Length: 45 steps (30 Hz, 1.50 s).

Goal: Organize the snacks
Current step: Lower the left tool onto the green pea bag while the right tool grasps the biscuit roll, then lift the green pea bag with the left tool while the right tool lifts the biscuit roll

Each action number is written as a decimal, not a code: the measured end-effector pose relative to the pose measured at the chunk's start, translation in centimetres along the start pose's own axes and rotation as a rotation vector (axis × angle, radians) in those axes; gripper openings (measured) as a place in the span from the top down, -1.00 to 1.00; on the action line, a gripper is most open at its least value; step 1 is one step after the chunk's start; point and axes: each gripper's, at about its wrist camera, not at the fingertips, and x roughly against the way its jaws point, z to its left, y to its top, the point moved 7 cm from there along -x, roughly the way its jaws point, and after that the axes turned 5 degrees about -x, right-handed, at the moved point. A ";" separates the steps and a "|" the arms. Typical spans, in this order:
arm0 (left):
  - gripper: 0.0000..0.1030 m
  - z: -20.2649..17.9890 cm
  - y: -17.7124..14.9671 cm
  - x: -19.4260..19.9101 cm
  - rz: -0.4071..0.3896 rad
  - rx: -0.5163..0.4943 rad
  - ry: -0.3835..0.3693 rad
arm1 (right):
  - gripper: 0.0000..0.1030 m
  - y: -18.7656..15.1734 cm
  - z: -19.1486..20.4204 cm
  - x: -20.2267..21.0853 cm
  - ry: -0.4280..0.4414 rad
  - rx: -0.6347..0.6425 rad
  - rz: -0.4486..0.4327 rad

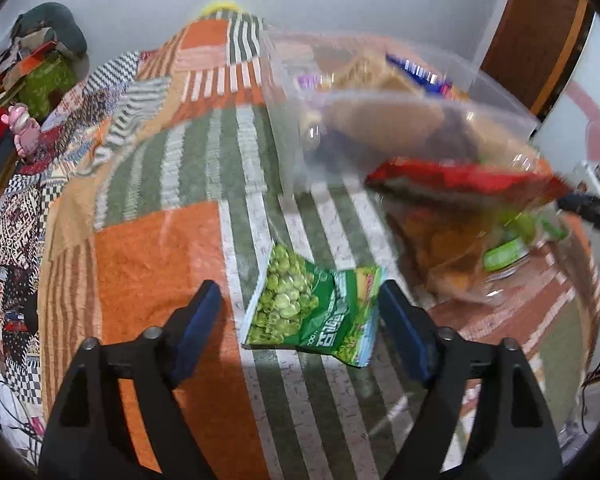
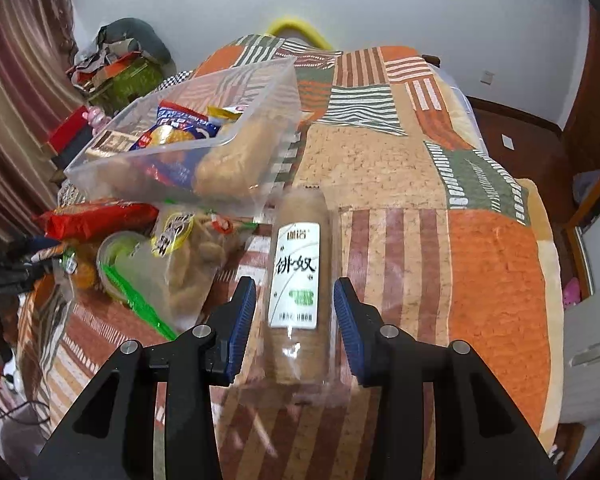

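Patchwork bedspread (image 2: 480,248) | left tongs (image 1: 300,312) open around pea packet (image 1: 312,308) | right tongs (image 2: 296,320) open astride biscuit pack (image 2: 298,280)

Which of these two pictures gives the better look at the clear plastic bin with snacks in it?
The right wrist view: the clear plastic bin is sharp there, its open top and the packets inside visible. In the left wrist view the bin is blurred and seen side-on through its wall.

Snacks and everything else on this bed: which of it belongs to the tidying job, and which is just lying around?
Part of the job:
green pea packet
biscuit sleeve
clear plastic bin, already holding snacks
red packet
bag of puffs

Just lying about:
patchwork bedspread
pink toy
pile of clothes
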 end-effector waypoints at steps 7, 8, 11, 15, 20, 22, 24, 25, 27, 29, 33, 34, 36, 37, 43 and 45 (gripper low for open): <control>-0.78 0.8 -0.5 -1.3 -0.006 0.068 -0.026 | 0.22 -0.9 0.4 -2.6 -0.009 -0.003 0.076; -0.78 0.7 -0.6 -1.3 -0.016 0.061 -0.023 | 0.22 -1.0 0.4 -2.8 -0.016 0.003 0.070; -0.70 0.6 -0.8 -1.0 -0.044 0.057 -0.021 | 0.23 -0.6 0.6 -3.2 -0.029 0.017 0.035; -0.34 -0.3 -1.7 0.0 -0.071 0.064 -0.021 | 0.32 -0.1 0.4 -3.2 -0.028 -0.008 0.010; 0.07 -0.4 -2.2 1.3 -0.066 0.086 -0.010 | 0.34 -0.1 0.1 -2.2 0.000 -0.054 -0.003; 0.13 -0.3 -2.3 1.6 -0.067 0.096 -0.021 | 0.35 -0.2 0.1 -1.7 0.011 -0.064 -0.013; 0.23 -0.1 -2.3 1.8 -0.063 0.101 0.001 | 0.38 -0.3 0.0 -1.2 0.015 -0.070 -0.017; 0.25 0.0 -2.3 2.0 -0.064 0.106 0.002 | 0.38 -0.3 0.0 -1.1 0.019 -0.072 -0.016; 0.38 0.2 -2.3 2.4 -0.071 0.117 0.000 | 0.38 -0.3 -0.2 -1.0 0.023 -0.080 -0.015; 0.39 0.1 -2.1 2.7 -0.077 0.114 0.001 | 0.38 -0.5 -0.3 -1.1 0.012 -0.069 -0.001; 0.39 -0.5 -1.6 2.6 -0.066 0.076 0.021 | 0.28 -1.1 0.1 -1.7 -0.004 -0.024 0.037; 0.39 -0.6 -1.5 2.5 -0.066 0.072 0.025 | 0.25 -1.1 0.2 -1.9 -0.013 -0.018 0.043; 0.34 -0.7 -1.1 2.2 -0.060 0.062 0.037 | 0.19 -1.1 0.3 -2.4 -0.019 -0.008 0.056; 0.32 -0.5 -1.0 2.0 -0.060 0.062 0.038 | 0.14 -1.1 0.4 -2.6 -0.020 -0.001 0.054; 0.20 0.8 0.1 1.0 -0.065 0.111 0.007 | -0.01 -0.7 1.3 -3.2 -0.061 0.062 0.023; 0.20 1.2 0.4 0.7 -0.072 0.134 -0.016 | 0.04 -0.6 1.3 -3.2 -0.064 0.053 0.011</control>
